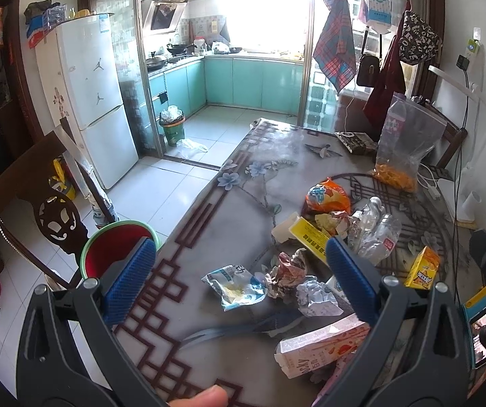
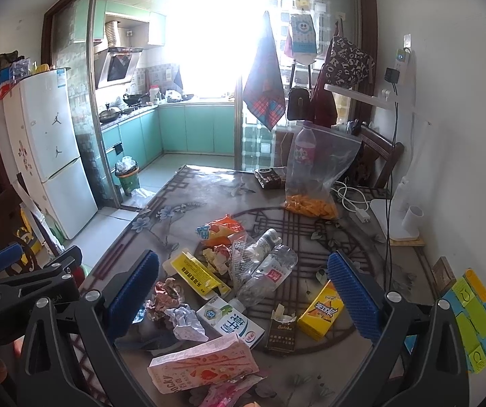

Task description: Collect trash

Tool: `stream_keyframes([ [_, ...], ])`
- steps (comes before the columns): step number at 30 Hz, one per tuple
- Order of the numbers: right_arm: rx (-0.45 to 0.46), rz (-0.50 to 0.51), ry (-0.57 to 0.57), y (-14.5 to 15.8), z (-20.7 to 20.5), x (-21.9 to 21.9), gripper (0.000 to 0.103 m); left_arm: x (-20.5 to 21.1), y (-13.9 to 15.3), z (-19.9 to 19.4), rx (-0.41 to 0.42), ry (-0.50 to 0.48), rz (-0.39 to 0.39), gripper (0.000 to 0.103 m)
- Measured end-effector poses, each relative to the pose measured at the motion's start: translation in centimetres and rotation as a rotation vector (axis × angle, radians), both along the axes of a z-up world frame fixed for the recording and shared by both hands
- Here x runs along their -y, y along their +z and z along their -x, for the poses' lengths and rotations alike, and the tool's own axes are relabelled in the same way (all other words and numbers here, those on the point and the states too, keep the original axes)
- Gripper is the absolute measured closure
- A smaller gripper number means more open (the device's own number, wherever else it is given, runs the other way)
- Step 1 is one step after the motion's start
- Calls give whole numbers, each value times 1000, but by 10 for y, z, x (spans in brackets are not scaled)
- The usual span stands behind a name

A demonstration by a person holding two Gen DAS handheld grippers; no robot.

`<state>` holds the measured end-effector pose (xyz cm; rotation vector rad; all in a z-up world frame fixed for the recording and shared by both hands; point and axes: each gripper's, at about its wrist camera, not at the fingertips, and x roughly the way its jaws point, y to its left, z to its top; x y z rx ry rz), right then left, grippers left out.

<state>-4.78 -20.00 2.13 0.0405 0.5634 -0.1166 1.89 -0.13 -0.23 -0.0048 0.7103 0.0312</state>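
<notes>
Trash pile [image 2: 229, 281] on table [image 2: 311, 237]; zip bag [image 2: 314, 176] behind it; basin [image 1: 114, 251] left of table.

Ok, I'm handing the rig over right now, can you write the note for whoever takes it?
Left gripper: open, empty, above the table's near edge.
Right gripper: open, empty, above the trash pile.
Trash, all on the table: pink Pocky box nearest, milk carton, crumpled papers, yellow box, crushed clear bottles, orange snack wrapper, yellow juice carton, dark packet, blue-white wrapper.
Red bin with green rim beside the table's left edge.
Done: nothing visibly collected.
Left: everything.
</notes>
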Motion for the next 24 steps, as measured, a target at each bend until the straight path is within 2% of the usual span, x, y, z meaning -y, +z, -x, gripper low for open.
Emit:
stream_keyframes([
  [10,1,0,-2,-1,-3,2,7,-7,-7,-7,-8,4,-3,5],
  [24,-15,-5,-4,-7,-8,9,7,1,-3,-3,-10,2,-3,5],
])
